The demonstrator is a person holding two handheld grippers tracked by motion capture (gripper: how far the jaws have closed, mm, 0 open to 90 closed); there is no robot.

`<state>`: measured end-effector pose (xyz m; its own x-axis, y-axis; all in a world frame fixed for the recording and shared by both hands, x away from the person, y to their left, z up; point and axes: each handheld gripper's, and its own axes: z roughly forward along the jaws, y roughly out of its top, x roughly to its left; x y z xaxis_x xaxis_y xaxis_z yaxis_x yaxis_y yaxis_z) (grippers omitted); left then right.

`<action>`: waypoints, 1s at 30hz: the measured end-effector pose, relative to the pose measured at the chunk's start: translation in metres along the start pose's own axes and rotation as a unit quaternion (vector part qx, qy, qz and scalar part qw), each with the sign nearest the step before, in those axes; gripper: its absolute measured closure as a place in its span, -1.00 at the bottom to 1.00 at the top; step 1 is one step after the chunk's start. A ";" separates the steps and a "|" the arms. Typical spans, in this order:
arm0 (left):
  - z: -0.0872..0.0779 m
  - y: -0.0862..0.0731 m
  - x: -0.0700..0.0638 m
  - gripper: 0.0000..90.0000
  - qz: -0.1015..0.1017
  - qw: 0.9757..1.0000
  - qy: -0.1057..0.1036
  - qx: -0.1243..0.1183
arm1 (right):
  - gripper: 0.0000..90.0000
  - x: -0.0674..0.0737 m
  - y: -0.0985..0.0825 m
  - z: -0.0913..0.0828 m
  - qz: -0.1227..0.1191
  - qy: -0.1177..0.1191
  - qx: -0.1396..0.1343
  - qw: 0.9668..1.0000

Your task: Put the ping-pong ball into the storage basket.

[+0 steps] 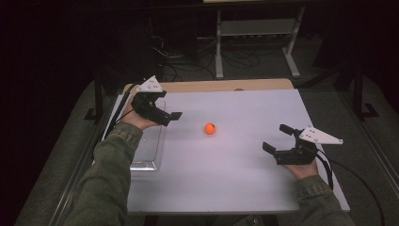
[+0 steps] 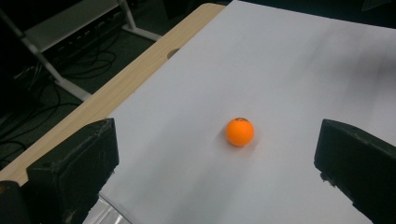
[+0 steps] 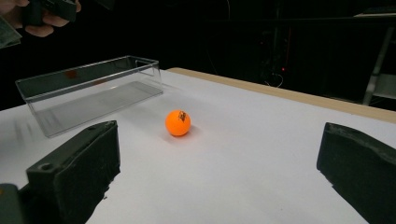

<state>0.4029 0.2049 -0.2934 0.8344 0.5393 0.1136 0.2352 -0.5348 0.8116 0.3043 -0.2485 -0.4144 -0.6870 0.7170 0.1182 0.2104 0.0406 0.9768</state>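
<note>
A wooden table (image 1: pixel 221 85) carries a large white sheet (image 1: pixel 235 160) that covers nearly all of its top, leaving a strip of bare wood along the far edge; the same wood edge shows in the left gripper view (image 2: pixel 116 88) and the right gripper view (image 3: pixel 289 95). Beyond the table stands a pale metal frame (image 1: pixel 256 28) with dark cables (image 1: pixel 188 59) lying on the floor around its feet.

On the left side of the sheet lies a clear plastic box (image 1: pixel 149 148) — long, rectangular, open at the top, and nothing can be seen inside it in the right gripper view (image 3: pixel 88 91).

The left gripper (image 1: pixel 173 116) is held above the far end of the box by the person's left hand (image 1: pixel 134 120), a green sleeve (image 1: pixel 106 179) trailing back toward the bottom edge. Its jaws are spread wide and hold nothing; in the left gripper view they frame the ball from either side, well apart from it.

The right gripper (image 1: pixel 277 137) hovers over the right part of the sheet, held by the right hand (image 1: pixel 303 168). Its jaws are likewise wide apart and empty.

A small orange ball (image 1: pixel 210 128) rests on the sheet near its middle — between the two grippers, touching neither, and to the right of the box (image 2: pixel 240 132) (image 3: pixel 178 123). A dark mark shows on its surface.
</note>
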 end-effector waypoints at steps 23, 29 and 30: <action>0.029 0.029 -0.006 -1.00 0.035 0.998 -0.029 0.034 | -1.00 0.001 0.000 0.000 -0.005 0.001 0.001 1.000; 0.038 0.033 -0.007 -1.00 0.041 0.998 -0.036 0.044 | -1.00 0.001 0.000 0.001 -0.005 0.004 0.003 1.000; 0.040 0.034 -0.007 -1.00 0.043 0.997 -0.036 0.046 | -1.00 0.002 0.000 0.001 -0.005 0.004 0.003 1.000</action>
<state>0.4253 0.1572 -0.2896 0.8859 0.4432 0.1371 0.2029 -0.6359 0.7447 0.3037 -0.2468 -0.4146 -0.6947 0.7108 0.1106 0.2078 0.0511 0.9768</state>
